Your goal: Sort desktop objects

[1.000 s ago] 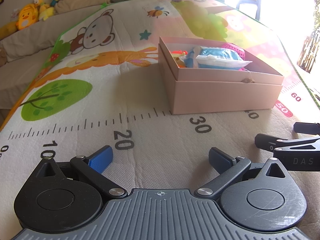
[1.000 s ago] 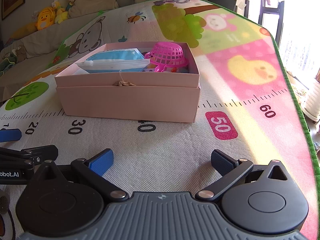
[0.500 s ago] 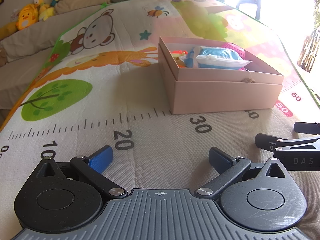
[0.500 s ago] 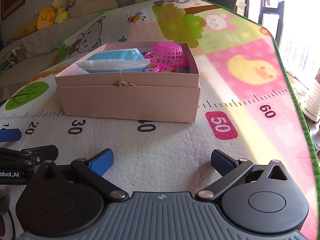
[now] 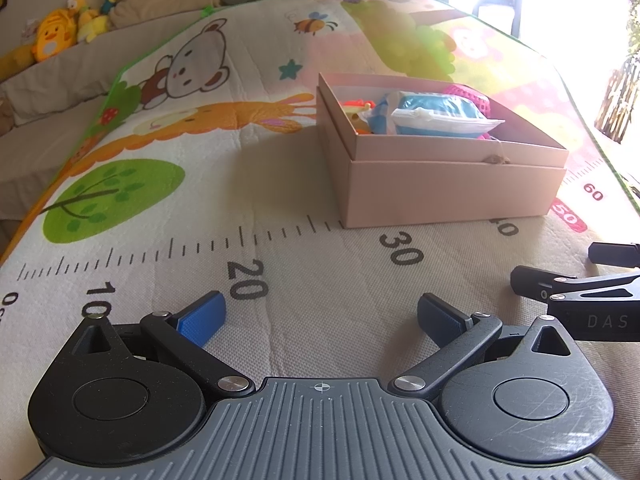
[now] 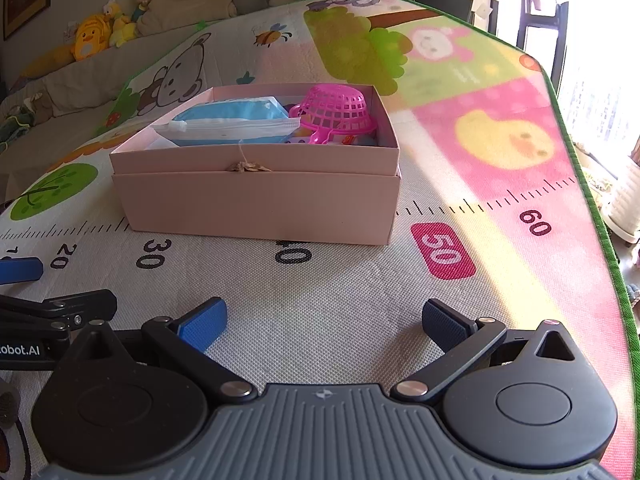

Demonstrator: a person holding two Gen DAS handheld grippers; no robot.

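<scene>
A pink cardboard box (image 5: 448, 192) (image 6: 260, 200) stands on the play mat. Inside lie a blue and white packet (image 6: 232, 124) (image 5: 436, 118), a pink plastic basket (image 6: 334, 110) and small orange toys (image 5: 356, 110). My left gripper (image 5: 320, 318) is open and empty, low over the mat, well short of the box and to its left. My right gripper (image 6: 324, 320) is open and empty, in front of the box. Each gripper shows at the edge of the other's view: the right one (image 5: 580, 292) and the left one (image 6: 48, 312).
The mat (image 6: 480, 128) carries a printed ruler and cartoon animals; its green right edge (image 6: 608, 240) drops off near a bright window. A sofa with plush toys (image 5: 52, 36) runs along the back left.
</scene>
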